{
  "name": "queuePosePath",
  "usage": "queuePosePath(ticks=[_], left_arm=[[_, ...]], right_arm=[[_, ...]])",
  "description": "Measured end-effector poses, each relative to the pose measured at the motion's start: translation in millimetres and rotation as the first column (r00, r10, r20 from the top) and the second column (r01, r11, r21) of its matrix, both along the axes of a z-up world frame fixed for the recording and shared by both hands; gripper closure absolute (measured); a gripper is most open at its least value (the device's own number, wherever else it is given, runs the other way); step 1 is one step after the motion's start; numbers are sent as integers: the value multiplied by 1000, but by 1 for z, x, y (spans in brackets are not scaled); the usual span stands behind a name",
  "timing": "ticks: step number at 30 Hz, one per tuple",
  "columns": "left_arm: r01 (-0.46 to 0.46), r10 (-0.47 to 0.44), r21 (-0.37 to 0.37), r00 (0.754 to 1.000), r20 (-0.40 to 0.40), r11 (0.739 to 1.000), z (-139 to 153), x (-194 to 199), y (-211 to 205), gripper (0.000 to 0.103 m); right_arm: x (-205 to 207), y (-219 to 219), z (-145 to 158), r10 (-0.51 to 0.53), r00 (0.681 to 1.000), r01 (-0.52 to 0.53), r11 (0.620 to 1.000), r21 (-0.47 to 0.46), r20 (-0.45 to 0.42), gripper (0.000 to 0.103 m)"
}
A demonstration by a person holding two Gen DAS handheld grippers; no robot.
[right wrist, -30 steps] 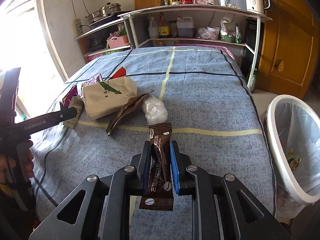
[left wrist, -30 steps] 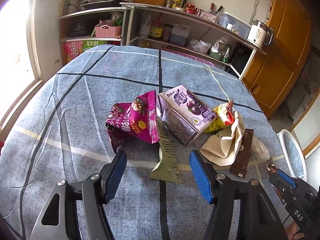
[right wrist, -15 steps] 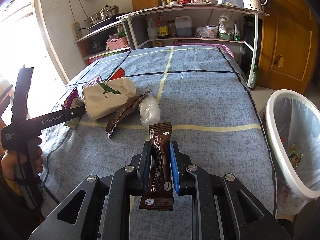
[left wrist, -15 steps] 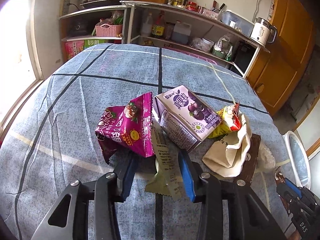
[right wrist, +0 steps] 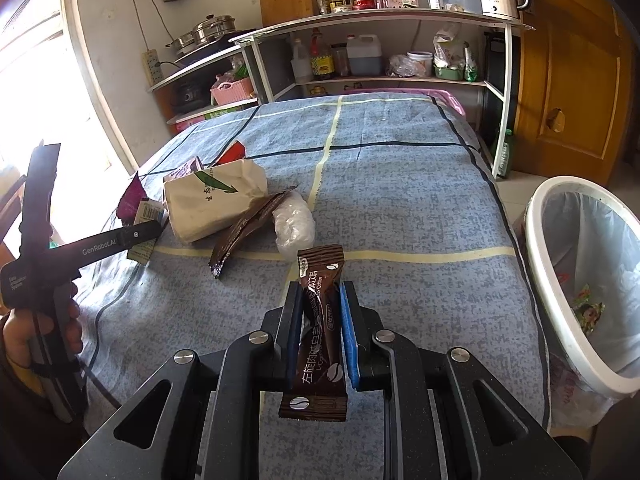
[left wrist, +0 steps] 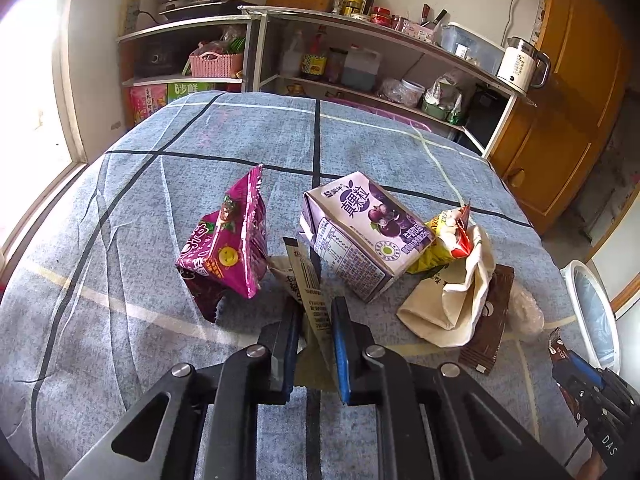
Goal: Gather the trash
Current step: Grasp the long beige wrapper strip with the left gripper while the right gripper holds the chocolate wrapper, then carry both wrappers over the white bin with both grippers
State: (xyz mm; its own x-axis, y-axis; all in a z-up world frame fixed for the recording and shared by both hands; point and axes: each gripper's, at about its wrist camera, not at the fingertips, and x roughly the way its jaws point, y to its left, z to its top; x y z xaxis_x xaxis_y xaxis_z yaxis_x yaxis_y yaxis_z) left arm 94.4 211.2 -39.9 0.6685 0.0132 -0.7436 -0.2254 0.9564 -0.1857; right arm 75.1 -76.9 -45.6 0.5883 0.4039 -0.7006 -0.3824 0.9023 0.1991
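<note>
My left gripper [left wrist: 315, 314] is shut on a beige sachet wrapper [left wrist: 310, 288] lying on the blue table cloth [left wrist: 160, 200]. Just beyond it lie a magenta snack bag [left wrist: 228, 248], a purple drink carton [left wrist: 356, 232], a yellow wrapper [left wrist: 444, 244], a cream paper bag [left wrist: 452, 300] and a brown wrapper [left wrist: 490, 320]. My right gripper [right wrist: 320, 300] is shut on a brown coffee sachet [right wrist: 320, 320], held above the cloth. The white bin [right wrist: 580, 280] stands to its right, with some trash inside.
A clear plastic wad [right wrist: 294, 224] lies beside the brown wrapper [right wrist: 248, 228]. Shelves [right wrist: 380, 40] with bottles, pots and a kettle stand behind the table. A wooden door [right wrist: 568, 80] is at the right. The left gripper's handle [right wrist: 80, 248] shows at the left.
My left gripper moved forward and closed on the beige sachet wrapper; the magenta bag tipped up. My right gripper kept its hold on the coffee sachet and shifted slightly.
</note>
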Motion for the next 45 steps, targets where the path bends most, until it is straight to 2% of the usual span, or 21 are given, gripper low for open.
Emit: queuePosePath(ticks=[16, 28, 35, 45], left_arm=[[52, -53, 12, 998, 44, 999, 20, -30, -30, 87], [147, -150, 31, 982, 112, 989, 55, -44, -76, 87], [225, -231, 58, 962, 142, 973, 72, -42, -116, 87], [362, -368, 65, 914, 171, 930, 85, -31, -185, 87]], right_arm=[[-13, -19, 17, -18, 999, 16, 999, 43, 43, 84], [-18, -47, 36, -67, 995, 62, 996, 70, 75, 84], [-20, -75, 46, -113, 990, 105, 990, 92, 88, 84], [-23, -128, 57, -207, 973, 197, 975, 99, 106, 84]])
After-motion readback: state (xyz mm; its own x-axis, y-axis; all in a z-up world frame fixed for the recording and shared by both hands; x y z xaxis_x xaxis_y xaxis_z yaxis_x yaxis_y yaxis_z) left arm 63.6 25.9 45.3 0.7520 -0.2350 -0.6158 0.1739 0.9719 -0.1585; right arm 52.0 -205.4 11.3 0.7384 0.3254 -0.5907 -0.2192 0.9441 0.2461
